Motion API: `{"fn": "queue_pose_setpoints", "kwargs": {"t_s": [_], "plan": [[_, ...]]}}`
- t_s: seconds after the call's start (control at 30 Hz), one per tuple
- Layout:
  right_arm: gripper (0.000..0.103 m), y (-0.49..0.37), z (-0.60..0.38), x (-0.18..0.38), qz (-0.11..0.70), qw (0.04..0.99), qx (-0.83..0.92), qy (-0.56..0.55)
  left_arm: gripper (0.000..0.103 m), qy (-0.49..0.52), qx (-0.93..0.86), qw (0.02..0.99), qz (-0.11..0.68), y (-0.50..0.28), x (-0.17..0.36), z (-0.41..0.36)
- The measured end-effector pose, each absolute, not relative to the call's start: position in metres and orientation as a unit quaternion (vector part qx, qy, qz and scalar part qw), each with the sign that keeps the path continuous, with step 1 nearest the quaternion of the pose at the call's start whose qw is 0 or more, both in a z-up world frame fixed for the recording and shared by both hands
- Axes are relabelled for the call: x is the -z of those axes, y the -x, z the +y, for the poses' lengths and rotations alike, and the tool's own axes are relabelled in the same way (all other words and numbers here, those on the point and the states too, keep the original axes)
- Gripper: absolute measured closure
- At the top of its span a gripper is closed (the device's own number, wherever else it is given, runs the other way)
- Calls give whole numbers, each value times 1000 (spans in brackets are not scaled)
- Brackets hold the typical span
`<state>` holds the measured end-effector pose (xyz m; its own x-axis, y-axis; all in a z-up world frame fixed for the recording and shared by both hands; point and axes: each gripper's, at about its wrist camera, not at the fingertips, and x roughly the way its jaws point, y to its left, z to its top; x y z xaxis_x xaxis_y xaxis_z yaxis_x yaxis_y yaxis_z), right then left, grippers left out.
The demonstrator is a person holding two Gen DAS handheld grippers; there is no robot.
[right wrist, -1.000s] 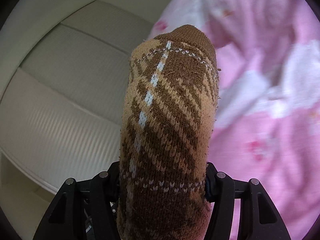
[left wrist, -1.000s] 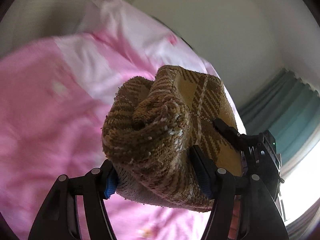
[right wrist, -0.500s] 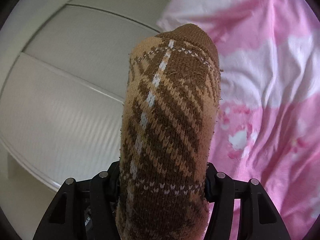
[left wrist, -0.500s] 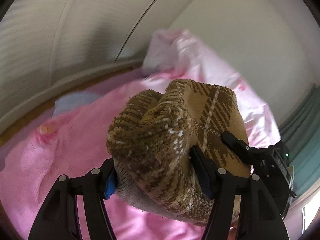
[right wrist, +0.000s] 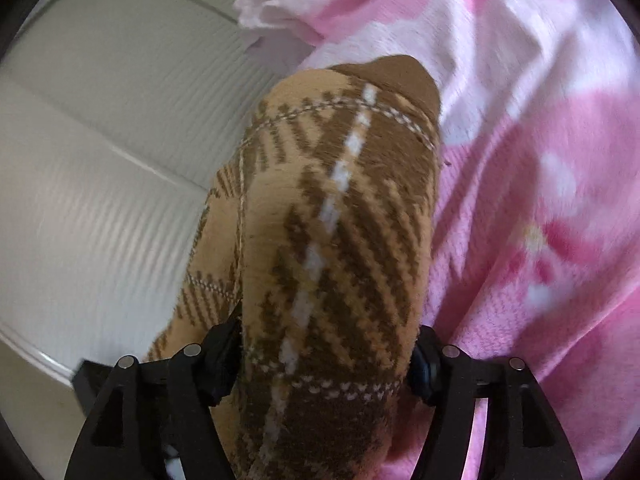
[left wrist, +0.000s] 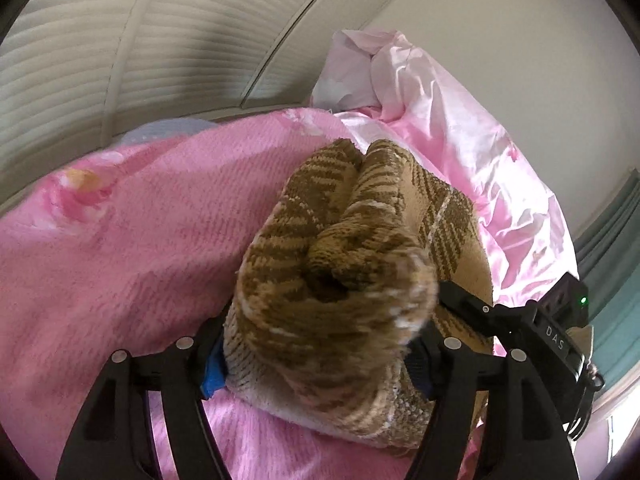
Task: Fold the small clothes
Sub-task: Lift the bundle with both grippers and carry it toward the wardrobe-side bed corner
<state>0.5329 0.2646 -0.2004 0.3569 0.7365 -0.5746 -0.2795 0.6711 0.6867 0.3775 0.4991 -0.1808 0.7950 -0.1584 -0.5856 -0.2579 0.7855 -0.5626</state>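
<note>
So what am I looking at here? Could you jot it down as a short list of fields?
setting: pink blanket on a bed, pale satin sheet behind, white slatted panels
item: brown plaid sock, bunched
left gripper: sock between its jaws, jaws opening
right gripper: same sock between its jaws, jaws opening
folding: sock held up over the blanket, not laid flat

Left tool [left wrist: 320,364]: black angular frame, silver screws, blue pads; right tool [right wrist: 326,364] alike
</note>
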Motion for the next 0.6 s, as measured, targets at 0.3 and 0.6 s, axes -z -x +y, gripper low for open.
{"fn": "queue_pose_setpoints", "kwargs": {"t_s": [0.3,0.6], "plan": [[31,-534,274,162,466,817,-292,-170,33,219,-84,930,281,-337,122,468],[28,-501,260,122,376,887,-264,-54,33,159,-87,945,273,-351,100,437]]}}
